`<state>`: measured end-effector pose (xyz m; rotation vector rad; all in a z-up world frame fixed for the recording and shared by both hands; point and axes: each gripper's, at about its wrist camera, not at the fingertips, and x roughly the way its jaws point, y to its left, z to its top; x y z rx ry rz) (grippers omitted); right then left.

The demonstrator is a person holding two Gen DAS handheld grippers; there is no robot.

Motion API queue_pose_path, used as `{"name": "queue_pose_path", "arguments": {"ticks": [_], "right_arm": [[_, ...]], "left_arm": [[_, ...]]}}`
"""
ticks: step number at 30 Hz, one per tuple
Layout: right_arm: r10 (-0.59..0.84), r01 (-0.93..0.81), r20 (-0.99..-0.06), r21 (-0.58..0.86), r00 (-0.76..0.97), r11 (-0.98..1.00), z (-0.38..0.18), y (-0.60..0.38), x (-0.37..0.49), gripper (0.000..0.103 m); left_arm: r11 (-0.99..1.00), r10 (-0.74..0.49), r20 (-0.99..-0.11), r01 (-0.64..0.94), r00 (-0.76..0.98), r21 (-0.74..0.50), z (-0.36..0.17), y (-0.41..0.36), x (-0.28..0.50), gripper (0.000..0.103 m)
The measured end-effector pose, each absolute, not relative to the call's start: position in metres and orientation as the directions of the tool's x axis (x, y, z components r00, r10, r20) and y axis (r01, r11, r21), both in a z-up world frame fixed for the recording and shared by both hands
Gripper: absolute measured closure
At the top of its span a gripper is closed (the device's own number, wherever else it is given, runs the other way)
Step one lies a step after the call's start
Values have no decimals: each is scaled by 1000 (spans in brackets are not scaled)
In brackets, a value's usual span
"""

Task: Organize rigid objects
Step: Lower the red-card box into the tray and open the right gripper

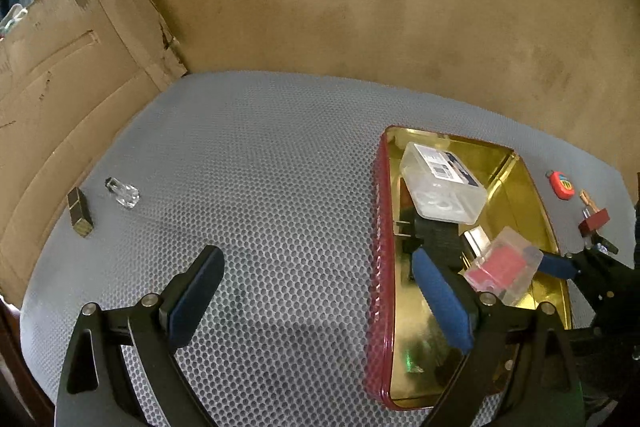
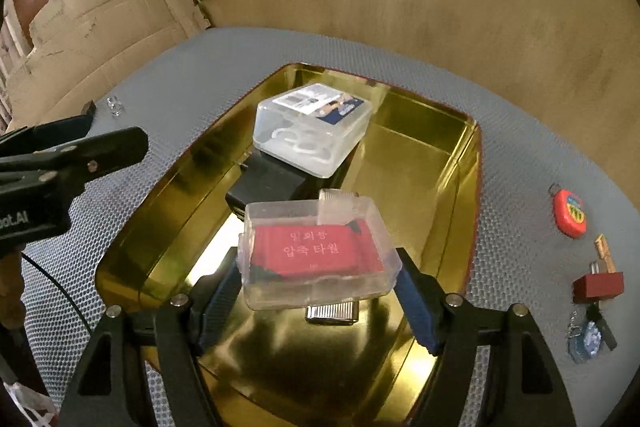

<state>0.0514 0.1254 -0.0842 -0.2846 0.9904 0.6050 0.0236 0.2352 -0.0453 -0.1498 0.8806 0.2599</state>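
Right gripper [image 2: 318, 301] clamped clear plastic case [image 2: 316, 251] with red pack inside, tilted above gold tin [image 2: 168, 179]. Left gripper [image 1: 316, 297] spread wide, empty, over table mat [image 1: 260, 155]. Risk: slick case slipping, clattering onto lighter [image 2: 332, 313] and black adapter [image 2: 266, 187] below.

Clear case [image 2: 316, 251]: red card reads "압축 타월".

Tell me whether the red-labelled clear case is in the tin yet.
Not yet: the right tool holds the clear case above the gold tin.
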Motion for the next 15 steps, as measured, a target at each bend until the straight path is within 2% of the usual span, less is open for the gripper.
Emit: {"name": "queue_pose_path", "arguments": {"ticks": [15], "right_arm": [[363,-587,-849,80,383,806,-81,118,44,24]], "left_arm": [[959,173,-776,-285,607,-9,-47,234,24,9]]}}
